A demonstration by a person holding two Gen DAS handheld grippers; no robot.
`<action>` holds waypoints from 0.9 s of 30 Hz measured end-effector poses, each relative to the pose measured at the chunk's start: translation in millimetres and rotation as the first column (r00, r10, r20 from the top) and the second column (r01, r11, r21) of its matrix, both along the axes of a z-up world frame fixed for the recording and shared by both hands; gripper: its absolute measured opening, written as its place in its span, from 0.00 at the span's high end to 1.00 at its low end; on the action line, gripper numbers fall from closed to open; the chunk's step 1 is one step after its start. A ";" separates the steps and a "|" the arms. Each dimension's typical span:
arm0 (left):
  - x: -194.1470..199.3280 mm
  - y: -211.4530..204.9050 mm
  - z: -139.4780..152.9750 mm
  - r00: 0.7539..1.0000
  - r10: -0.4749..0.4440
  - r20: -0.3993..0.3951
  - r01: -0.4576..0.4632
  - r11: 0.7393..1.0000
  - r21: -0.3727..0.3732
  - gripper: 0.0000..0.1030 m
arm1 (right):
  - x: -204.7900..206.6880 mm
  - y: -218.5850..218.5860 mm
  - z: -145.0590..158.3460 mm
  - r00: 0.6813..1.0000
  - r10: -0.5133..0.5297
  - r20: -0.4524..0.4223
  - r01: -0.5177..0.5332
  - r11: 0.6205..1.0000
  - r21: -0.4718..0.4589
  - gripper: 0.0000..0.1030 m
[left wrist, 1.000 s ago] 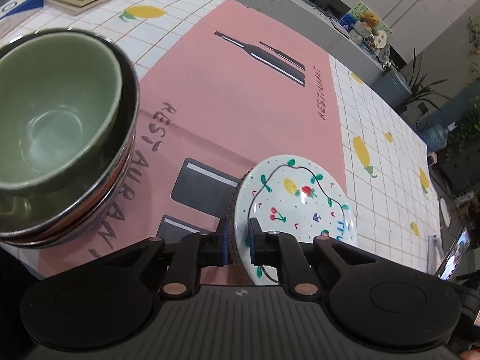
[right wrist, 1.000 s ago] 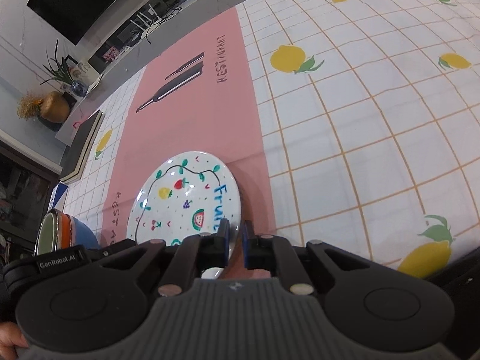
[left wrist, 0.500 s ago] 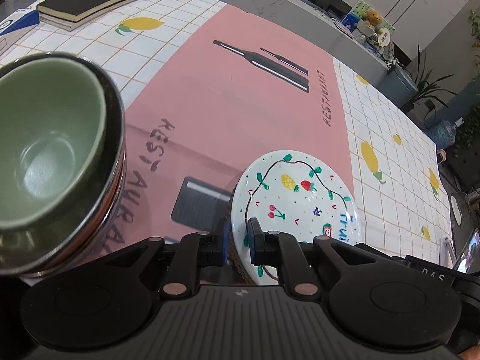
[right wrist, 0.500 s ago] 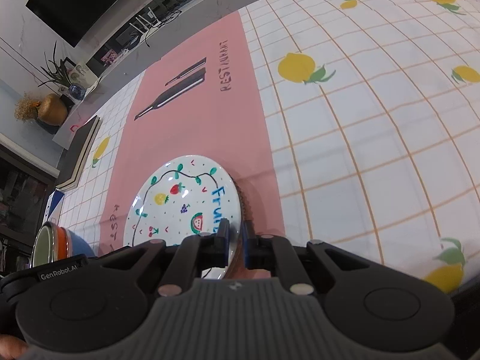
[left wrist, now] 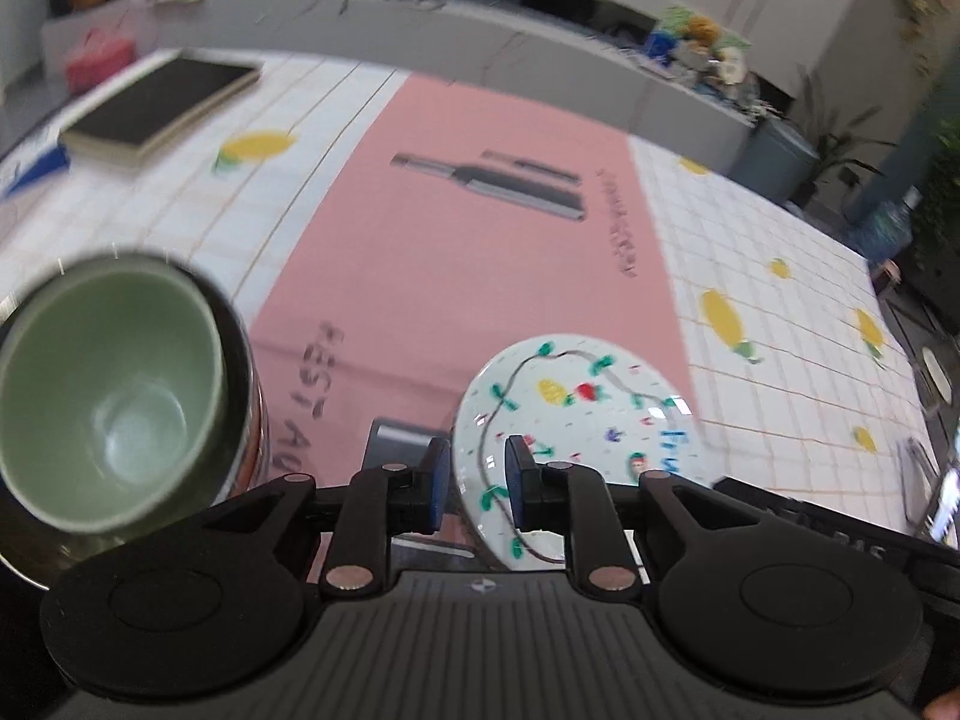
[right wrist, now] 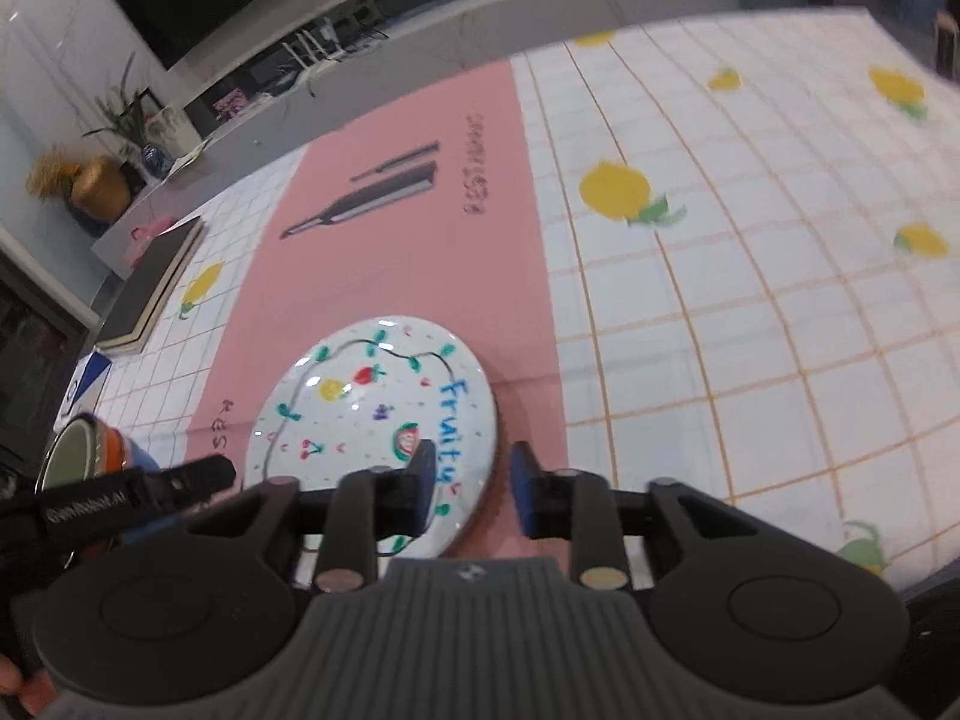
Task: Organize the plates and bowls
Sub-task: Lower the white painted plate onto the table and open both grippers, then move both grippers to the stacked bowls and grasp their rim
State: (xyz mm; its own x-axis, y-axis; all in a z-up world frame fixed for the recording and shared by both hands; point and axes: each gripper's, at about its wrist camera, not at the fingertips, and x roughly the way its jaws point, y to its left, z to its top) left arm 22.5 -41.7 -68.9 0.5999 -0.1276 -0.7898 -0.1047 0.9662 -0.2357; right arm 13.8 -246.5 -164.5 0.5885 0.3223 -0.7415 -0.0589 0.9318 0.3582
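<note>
Your tablecloth (right wrist: 750, 300) fills both views, its pink mat (left wrist: 480, 276) running up the middle. At centre-bottom the fruit plate (right wrist: 372, 414) lies on that mat. The stacked bowls (left wrist: 114, 384) sit at lower left of the left view. Your left gripper (left wrist: 474, 483) and right gripper (right wrist: 471, 489) are both opening, narrow gaps straddling opposite plate rims, pads clear.

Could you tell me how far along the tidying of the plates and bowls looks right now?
Done: the bowls are nested in one stack, and the fruit plate lies on the pink mat.

In hand: left gripper and right gripper are opening their jaws at the plate's rim; the pads look clear of it.

Left: nothing more visible.
</note>
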 end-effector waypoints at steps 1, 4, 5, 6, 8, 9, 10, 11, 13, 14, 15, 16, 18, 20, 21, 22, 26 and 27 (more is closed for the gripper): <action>-2.8 -0.1 7.8 1.000 -0.018 0.012 0.017 1.000 0.013 0.79 | -1.3 2.8 4.7 1.000 0.008 0.006 -0.008 1.000 -0.004 0.68; -9.6 5.3 32.6 0.997 -0.057 0.052 0.055 0.998 0.038 0.79 | -3.7 12.1 19.9 0.999 0.035 0.021 -0.035 0.999 0.010 0.63; -10.5 8.3 41.3 0.996 -0.067 0.065 0.065 0.997 0.039 0.76 | -4.6 16.3 24.5 0.999 0.044 0.027 -0.045 0.999 0.013 0.63; -11.8 13.1 49.7 0.994 -0.079 0.076 0.076 0.996 0.038 0.74 | -5.1 21.2 29.2 0.998 0.055 0.032 -0.056 0.998 0.016 0.61; -12.0 25.7 63.7 0.992 -0.097 0.082 0.094 0.995 0.031 0.65 | -4.6 31.0 38.2 0.996 0.076 0.035 -0.077 0.997 0.023 0.57; -12.2 33.8 70.1 0.992 -0.098 0.082 0.096 0.995 0.028 0.63 | -4.0 35.9 42.2 0.996 0.087 0.037 -0.088 0.996 0.029 0.55; -12.6 42.7 75.9 0.992 -0.092 0.084 0.091 0.996 0.025 0.61 | -3.2 41.2 45.8 0.994 0.098 0.037 -0.099 0.994 0.038 0.54; -13.5 50.4 80.3 0.993 -0.084 0.086 0.083 0.996 0.026 0.57 | -2.0 46.5 48.7 0.993 0.110 0.037 -0.112 0.993 0.047 0.53; -14.7 69.1 88.2 0.994 -0.055 0.090 0.052 0.998 0.031 0.52 | 1.2 58.8 52.7 0.990 0.135 0.032 -0.137 0.989 0.061 0.48; -15.6 79.3 90.7 0.995 -0.038 0.092 0.035 0.999 0.032 0.52 | 3.2 65.1 54.0 0.989 0.146 0.028 -0.148 0.987 0.066 0.48; -17.2 89.6 92.3 0.995 -0.020 0.093 0.017 0.999 0.029 0.52 | 4.9 72.0 55.1 0.987 0.156 0.024 -0.158 0.985 0.069 0.47; -17.8 101.0 92.5 0.996 0.005 0.092 -0.006 1.000 0.015 0.52 | 7.2 78.4 55.5 0.986 0.167 0.017 -0.168 0.983 0.073 0.44; -18.2 124.1 88.2 0.996 0.054 0.073 -0.053 0.998 -0.022 0.51 | 12.5 92.3 54.2 0.982 0.190 -0.005 -0.189 0.978 0.092 0.42; -18.1 143.7 80.0 0.994 0.106 0.040 -0.104 0.993 -0.056 0.50 | 18.3 105.6 51.0 0.976 0.215 -0.038 -0.209 0.970 0.127 0.42; -18.6 154.3 75.0 0.991 0.134 0.023 -0.132 0.989 -0.070 0.49 | 21.2 112.9 49.5 0.972 0.226 -0.056 -0.216 0.965 0.147 0.41; -18.8 161.8 69.4 0.987 0.160 0.010 -0.158 0.984 -0.081 0.48 | 24.0 120.0 47.5 0.969 0.238 -0.070 -0.224 0.960 0.165 0.40; -19.7 184.7 50.7 0.979 0.203 -0.035 -0.205 0.972 -0.113 0.47 | 32.2 149.7 39.5 0.952 0.277 -0.128 -0.249 0.948 0.196 0.38; -18.8 187.3 45.6 0.978 0.202 -0.046 -0.206 0.971 -0.118 0.46 | 34.3 156.4 36.2 0.948 0.282 -0.146 -0.252 0.947 0.198 0.38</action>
